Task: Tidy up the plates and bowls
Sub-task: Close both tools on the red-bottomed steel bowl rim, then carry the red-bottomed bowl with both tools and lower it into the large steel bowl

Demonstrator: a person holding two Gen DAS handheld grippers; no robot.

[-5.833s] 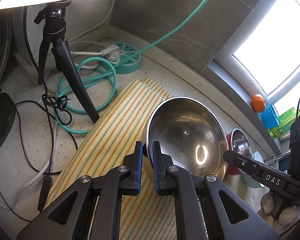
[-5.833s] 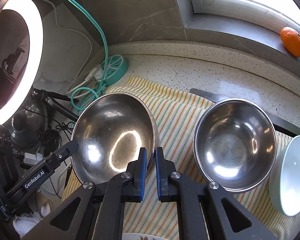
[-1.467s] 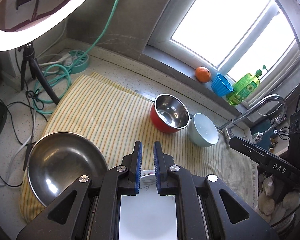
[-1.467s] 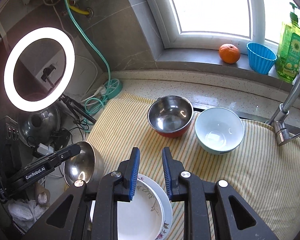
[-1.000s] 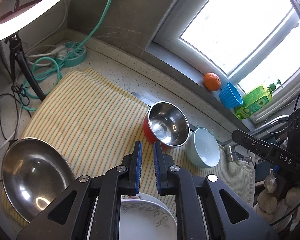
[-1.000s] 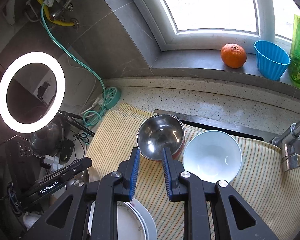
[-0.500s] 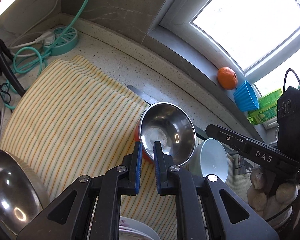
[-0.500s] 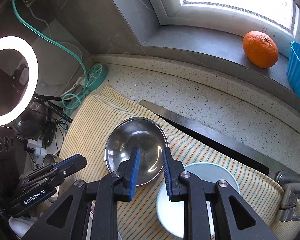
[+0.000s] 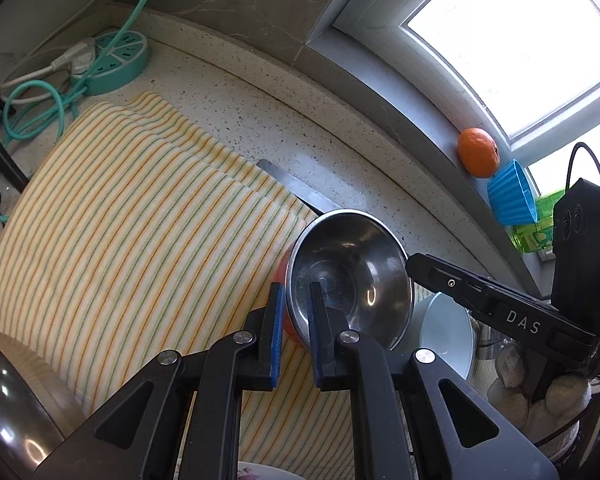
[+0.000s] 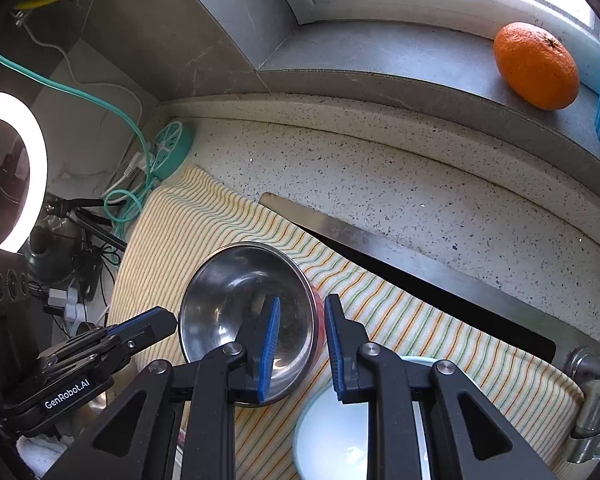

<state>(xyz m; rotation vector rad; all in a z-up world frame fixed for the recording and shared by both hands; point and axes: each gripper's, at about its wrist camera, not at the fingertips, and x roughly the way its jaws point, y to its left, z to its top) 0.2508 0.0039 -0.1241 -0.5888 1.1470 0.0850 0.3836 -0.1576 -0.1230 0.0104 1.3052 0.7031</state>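
Leftmost, a large shiny steel bowl [image 9: 8,408] sits at the striped cloth's [image 9: 120,248] edge on the speckled counter [image 10: 420,184]. Midway, both slightly parted grippers, left gripper [image 9: 294,312] and right gripper [image 10: 302,332], straddle the red-sided steel bowl's [image 9: 350,276] rim without clamping it. Rightward sits one smooth pale-blue bowl [image 10: 332,440].

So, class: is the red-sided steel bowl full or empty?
Empty. The steel bowl shows bare, shiny metal down to its bottom in both wrist views, with only reflections inside. It sits upright on the striped towel.
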